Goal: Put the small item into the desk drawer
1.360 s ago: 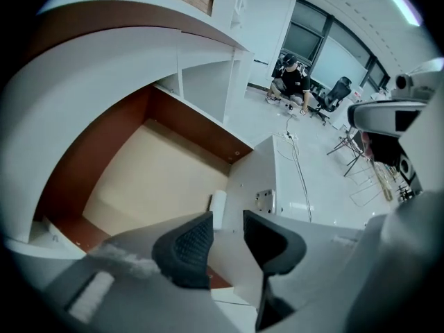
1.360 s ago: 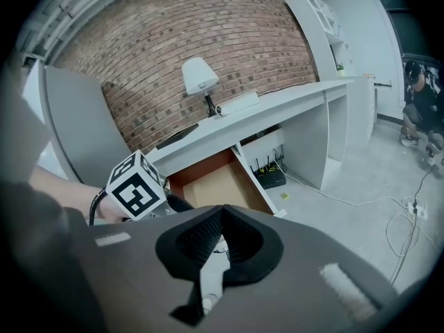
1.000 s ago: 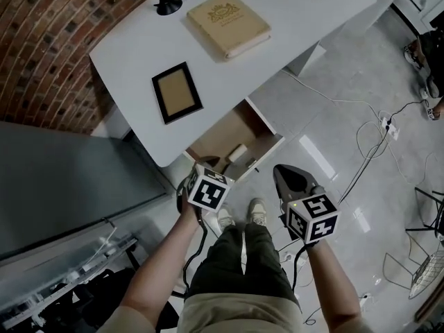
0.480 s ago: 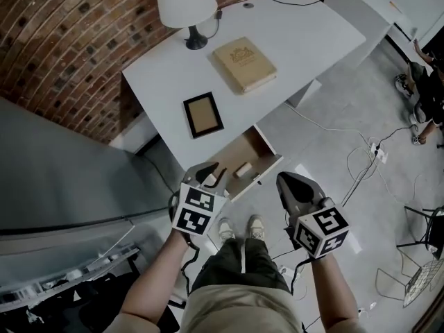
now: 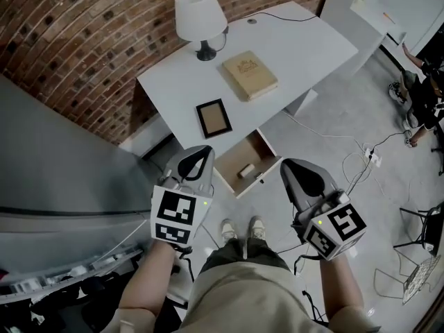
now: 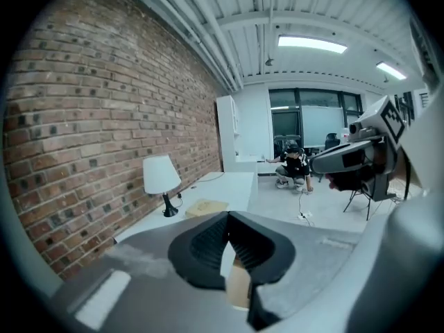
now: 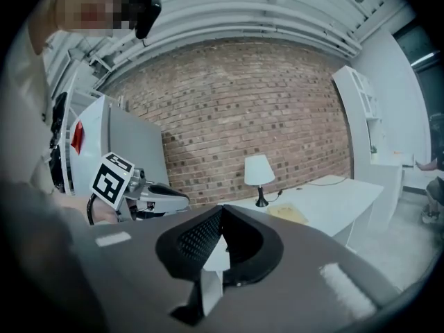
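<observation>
Fingers (image 6: 207,240) of our left gripper (image 5: 200,154) are pressed together at the tips with nothing clamped between them, and the right gripper (image 5: 293,166) is closed and empty in the same way, as its own view shows.

We hold both grippers raised, in front of the open drawer (image 5: 262,176) and well above it. The small item (image 5: 245,170), a pale block, already lies on the drawer's floor, about midway between its side walls and nearer its front panel than its back.

From our fingertips the item lies ahead and down, in the gap between the two grippers. Its long axis runs roughly parallel to the drawer's front panel.

Neither gripper is clearly nearer to the item. The left tips stand off the drawer's left side, and the right tips stand off the right end of the front panel.

We judge the placing itself done, so a push on the front panel is the likely next move. For that the right gripper looks slightly better placed, since the panel's right end lies just beside its tips in the head view. Both would have to come down toward the drawer first.
</observation>
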Motion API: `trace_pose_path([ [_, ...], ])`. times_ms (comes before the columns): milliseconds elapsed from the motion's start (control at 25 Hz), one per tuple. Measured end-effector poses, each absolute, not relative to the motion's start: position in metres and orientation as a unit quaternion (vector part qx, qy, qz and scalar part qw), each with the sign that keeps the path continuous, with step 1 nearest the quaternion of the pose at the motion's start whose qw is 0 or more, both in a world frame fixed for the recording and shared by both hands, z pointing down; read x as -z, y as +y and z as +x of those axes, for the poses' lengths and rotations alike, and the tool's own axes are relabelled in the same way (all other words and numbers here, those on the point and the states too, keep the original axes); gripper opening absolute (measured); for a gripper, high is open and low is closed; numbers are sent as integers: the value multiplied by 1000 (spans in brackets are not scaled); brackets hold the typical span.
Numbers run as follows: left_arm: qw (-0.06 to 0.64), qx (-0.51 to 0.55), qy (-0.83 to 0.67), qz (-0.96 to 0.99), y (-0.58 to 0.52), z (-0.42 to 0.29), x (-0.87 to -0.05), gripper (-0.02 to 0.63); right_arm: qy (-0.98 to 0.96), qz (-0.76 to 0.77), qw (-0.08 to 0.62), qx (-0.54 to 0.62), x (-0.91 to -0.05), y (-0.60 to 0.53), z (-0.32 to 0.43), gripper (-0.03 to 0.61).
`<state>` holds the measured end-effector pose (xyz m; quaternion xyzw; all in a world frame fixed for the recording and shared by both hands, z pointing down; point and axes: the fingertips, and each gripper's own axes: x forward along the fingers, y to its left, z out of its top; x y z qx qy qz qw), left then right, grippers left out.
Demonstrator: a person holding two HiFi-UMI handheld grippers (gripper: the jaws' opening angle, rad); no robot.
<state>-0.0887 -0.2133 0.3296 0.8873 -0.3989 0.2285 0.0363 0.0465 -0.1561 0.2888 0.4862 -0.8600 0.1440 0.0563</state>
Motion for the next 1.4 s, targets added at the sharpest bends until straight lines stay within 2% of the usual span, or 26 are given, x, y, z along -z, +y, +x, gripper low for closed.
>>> trace_pose_path([
  [240, -5, -190, -423, 886, -202, -111, -275, 3, -871, 489, 37, -35, -221, -144, 31, 3],
  [360, -1, -169, -424, 890, -194, -117, -254, 3, -874, 485, 30, -4, -194, -140, 27, 3],
  [560, 0, -123, -437, 891, -180, -126, -212, 3, -881, 473, -12, 19, -147, -136, 16, 3],
  [760, -55, -111, -450, 884, -170, -128, -181, 3, -870, 490, -49, 1, -123, -134, 30, 3],
  [1080, -97, -115, -453, 879, -154, -125, -157, 3, -864, 501, -30, 35, -113, -133, 41, 2],
  [1400, -91, -118, -456, 877, -158, -119, -161, 3, -873, 486, -12, 37, -119, -138, 39, 3],
])
